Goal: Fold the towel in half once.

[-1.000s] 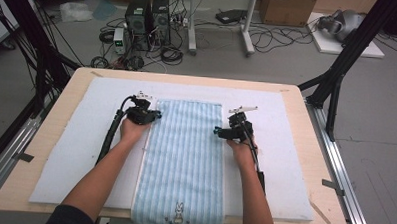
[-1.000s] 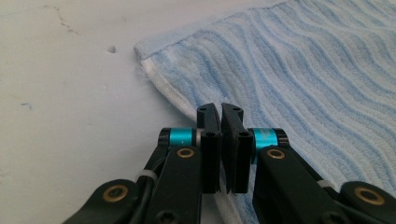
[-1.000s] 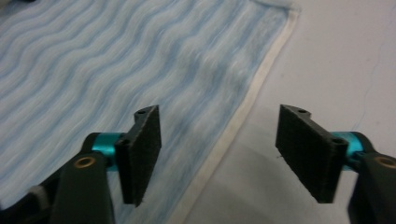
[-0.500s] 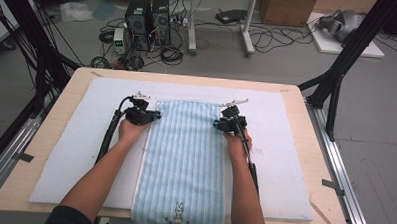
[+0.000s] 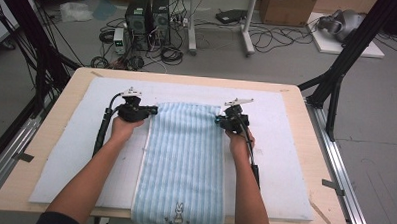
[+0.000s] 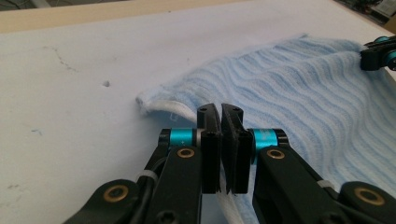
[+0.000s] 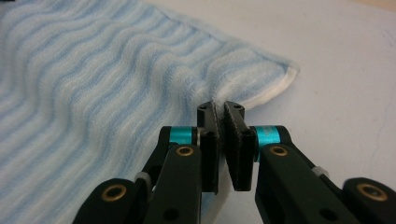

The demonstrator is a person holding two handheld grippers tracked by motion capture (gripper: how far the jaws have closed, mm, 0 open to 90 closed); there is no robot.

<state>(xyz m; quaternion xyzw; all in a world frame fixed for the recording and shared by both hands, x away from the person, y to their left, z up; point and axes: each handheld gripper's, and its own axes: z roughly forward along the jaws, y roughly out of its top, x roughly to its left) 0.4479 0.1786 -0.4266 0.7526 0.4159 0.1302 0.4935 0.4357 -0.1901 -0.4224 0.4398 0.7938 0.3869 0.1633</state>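
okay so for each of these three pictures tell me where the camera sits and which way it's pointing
High view: above the person's side, looking forward and down on the table; both forearms, left gripper, right gripper.
Left gripper view: rides the left gripper, looking along its jaws, shut on the towel edge.
Right gripper view: rides the right gripper, jaws shut on the opposite edge.
Shared: all show the striped blue towel; the left gripper view also catches the right gripper far off.

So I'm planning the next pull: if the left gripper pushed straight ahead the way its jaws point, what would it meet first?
The left gripper is already shut on the blue striped towel at its white hem. Going on, it would likely plough into the raised towel fold just past its tips; depth is hard to judge.
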